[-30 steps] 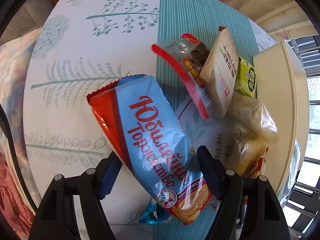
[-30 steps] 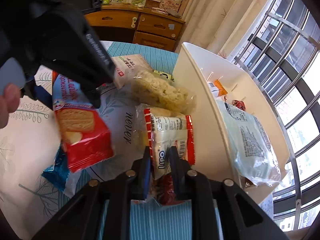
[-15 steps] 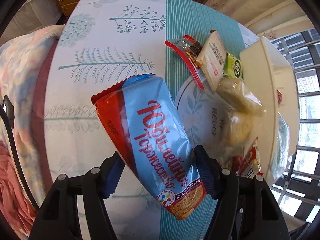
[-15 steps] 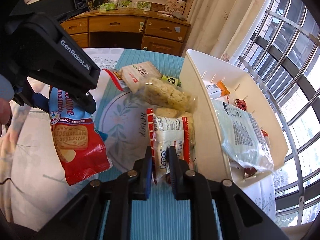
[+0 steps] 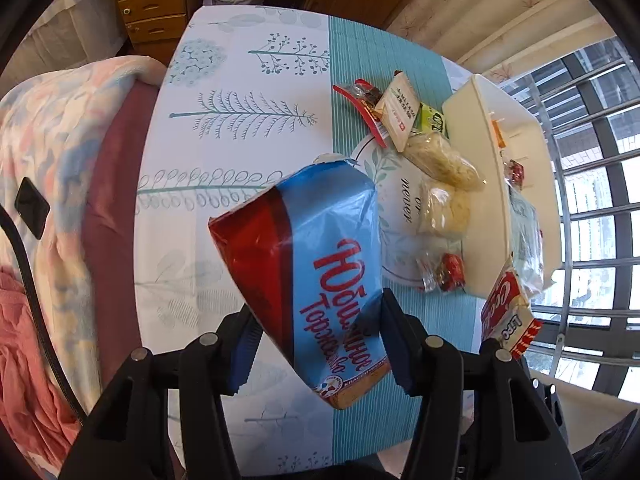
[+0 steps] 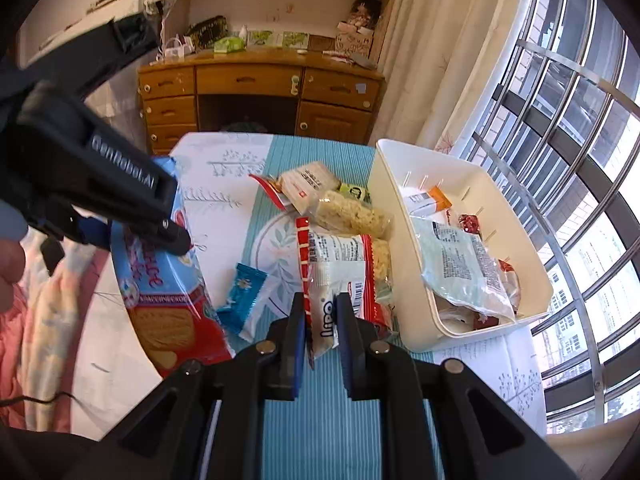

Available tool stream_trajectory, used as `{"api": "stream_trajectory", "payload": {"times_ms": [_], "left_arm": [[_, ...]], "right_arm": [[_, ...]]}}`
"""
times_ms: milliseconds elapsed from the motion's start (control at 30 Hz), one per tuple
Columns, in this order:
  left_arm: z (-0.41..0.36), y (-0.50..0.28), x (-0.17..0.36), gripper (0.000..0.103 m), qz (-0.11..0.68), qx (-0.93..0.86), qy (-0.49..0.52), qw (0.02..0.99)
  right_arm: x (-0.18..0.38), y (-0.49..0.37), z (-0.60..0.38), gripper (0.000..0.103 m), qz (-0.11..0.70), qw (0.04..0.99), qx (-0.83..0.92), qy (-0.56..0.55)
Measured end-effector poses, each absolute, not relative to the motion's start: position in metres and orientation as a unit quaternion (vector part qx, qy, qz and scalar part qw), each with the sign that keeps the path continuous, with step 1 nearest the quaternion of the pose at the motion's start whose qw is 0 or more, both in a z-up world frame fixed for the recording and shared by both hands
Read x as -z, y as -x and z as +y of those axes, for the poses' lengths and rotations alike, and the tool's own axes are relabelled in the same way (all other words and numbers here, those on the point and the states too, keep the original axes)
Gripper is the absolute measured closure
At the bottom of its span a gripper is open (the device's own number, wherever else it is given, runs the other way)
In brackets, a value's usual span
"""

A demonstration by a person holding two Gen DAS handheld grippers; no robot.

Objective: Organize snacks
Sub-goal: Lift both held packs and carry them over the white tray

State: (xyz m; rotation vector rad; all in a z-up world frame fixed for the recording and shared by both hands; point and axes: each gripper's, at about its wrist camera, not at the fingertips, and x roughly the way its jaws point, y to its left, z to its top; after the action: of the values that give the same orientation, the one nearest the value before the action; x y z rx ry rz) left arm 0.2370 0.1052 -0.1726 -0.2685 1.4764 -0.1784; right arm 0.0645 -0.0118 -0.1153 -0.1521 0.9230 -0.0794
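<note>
Left tongs [image 5: 316, 344] grip the blue-and-red biscuit pack [image 5: 308, 264], their jaws having just closed further onto it; the pack hangs clear above the worktop [image 5: 240, 152]. Right tongs [image 6: 320, 332] are clamped on a red-and-white snack packet [image 6: 334, 276], also lifted. The white bin [image 6: 404, 264], at 3 o'clock of the loose snacks, already contains several packets.

biscuit pack [image 5: 320, 280]: red Cyrillic script "Юбилейное", small "КЛАССИЧЕСКОЕ" by the biscuit picture | tablecloth [image 5: 240, 92]: "never" in the round leaf design | left gripper [image 6: 140, 224] body: white "GenRobot.AI" | red-and-white packet [image 6: 336, 276]: blue letters, too bent to read | other wrappers: print too small
</note>
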Motion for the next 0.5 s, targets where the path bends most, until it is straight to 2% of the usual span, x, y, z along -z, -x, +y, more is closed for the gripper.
{"api": "stream_trajectory", "payload": {"times_ms": [500], "left_arm": [[0.093,-0.202,0.118,0.049,0.669,0.115,0.110,0.726]], "right_arm": [[0.067,-0.053,-0.037,0.089,0.427,0.903,0.019,0.048]]}}
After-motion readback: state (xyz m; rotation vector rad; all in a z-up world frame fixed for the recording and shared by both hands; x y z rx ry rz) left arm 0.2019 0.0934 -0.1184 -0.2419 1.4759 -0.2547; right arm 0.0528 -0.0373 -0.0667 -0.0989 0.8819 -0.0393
